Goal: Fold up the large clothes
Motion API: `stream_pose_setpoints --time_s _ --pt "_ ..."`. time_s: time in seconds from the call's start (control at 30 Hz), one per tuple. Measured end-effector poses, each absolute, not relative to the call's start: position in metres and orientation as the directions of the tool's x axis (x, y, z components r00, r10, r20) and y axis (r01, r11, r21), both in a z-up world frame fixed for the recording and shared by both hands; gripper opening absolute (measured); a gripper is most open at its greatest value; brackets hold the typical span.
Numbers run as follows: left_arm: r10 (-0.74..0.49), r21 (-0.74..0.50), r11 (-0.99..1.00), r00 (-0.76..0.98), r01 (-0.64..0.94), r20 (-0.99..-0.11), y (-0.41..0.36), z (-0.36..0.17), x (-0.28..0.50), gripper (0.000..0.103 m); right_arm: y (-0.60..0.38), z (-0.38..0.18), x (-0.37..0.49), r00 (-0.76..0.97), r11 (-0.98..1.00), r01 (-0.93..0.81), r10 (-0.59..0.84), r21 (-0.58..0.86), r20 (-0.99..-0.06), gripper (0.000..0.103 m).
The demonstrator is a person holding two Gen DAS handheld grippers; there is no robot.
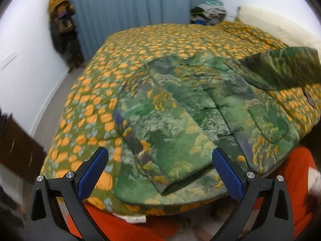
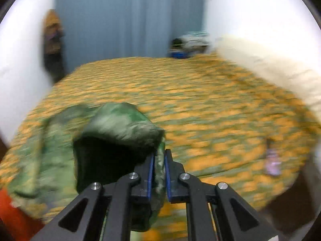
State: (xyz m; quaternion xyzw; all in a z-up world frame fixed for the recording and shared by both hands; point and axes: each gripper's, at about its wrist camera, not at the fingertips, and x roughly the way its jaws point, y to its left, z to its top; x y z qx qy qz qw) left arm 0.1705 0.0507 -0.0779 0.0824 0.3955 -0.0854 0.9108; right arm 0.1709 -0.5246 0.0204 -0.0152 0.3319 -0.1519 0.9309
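Bed [image 1: 140, 46] covered by a green quilt [image 1: 84, 110] printed with orange blobs. Green landscape-print jacket [image 1: 180, 124] spread flat near the front edge, closed down the middle. Pile of clothes [image 1: 208, 13] at the far edge. Cream pillow [image 2: 270, 64] at right.

You face a bed [image 1: 160, 40] covered by a green quilt [image 1: 96, 104] printed with orange patches; a blue curtain [image 1: 130, 10] hangs behind it between white walls [image 1: 24, 40]; a heap of clothes [image 1: 208, 13] sits at the far edge; dark garments [image 1: 62, 30] hang in the left corner; a cream headboard [image 2: 270, 64] lines the right side.
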Motion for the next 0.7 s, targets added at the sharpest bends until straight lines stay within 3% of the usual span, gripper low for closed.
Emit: stream_pose_setpoints --time_s 0.03,0.07,0.13,0.23,0.43,0.6,0.63,0.7 --pt "-0.105 0.096 0.962 0.674 0.254 -0.732 0.049 -0.078 0.173 0.103 -0.546 0.018 0.175 0.704 0.924 0.328 -0.378 -0.197 -0.601 0.013" --pt "-0.118 0.116 0.950 0.674 0.291 -0.729 0.047 -0.080 0.176 0.103 -0.569 0.011 0.181 0.648 0.882 0.381 -0.468 -0.276 -0.601 0.030" --pt "-0.143 0.150 0.918 0.657 0.368 -0.740 0.043 -0.088 0.182 0.103 -0.603 -0.001 0.183 0.535 0.788 0.470 -0.612 -0.397 -0.582 0.053" --pt "-0.198 0.132 0.866 0.574 0.482 -0.795 0.037 -0.109 0.191 0.103 -0.616 -0.010 0.165 0.519 0.775 0.527 -0.618 -0.349 -0.590 0.053" --pt "-0.233 0.108 0.769 0.434 0.630 -0.870 0.001 -0.167 0.209 0.103 -0.525 -0.046 0.130 0.657 0.911 0.381 -0.387 -0.157 -0.647 0.057" --pt "-0.161 0.138 0.745 0.378 0.652 -0.912 -0.003 -0.208 0.228 0.101 -0.441 -0.074 0.120 0.711 0.968 0.249 -0.180 0.005 -0.679 0.057" --pt "-0.184 0.107 0.754 0.364 0.649 -0.913 0.000 -0.205 0.229 0.097 -0.427 -0.077 0.120 0.718 0.974 0.225 -0.140 0.036 -0.682 0.057" --pt "-0.260 0.004 0.771 0.320 0.637 -0.911 0.011 -0.194 0.230 0.050 -0.403 -0.078 0.120 0.733 0.980 0.178 -0.072 0.089 -0.677 0.057"
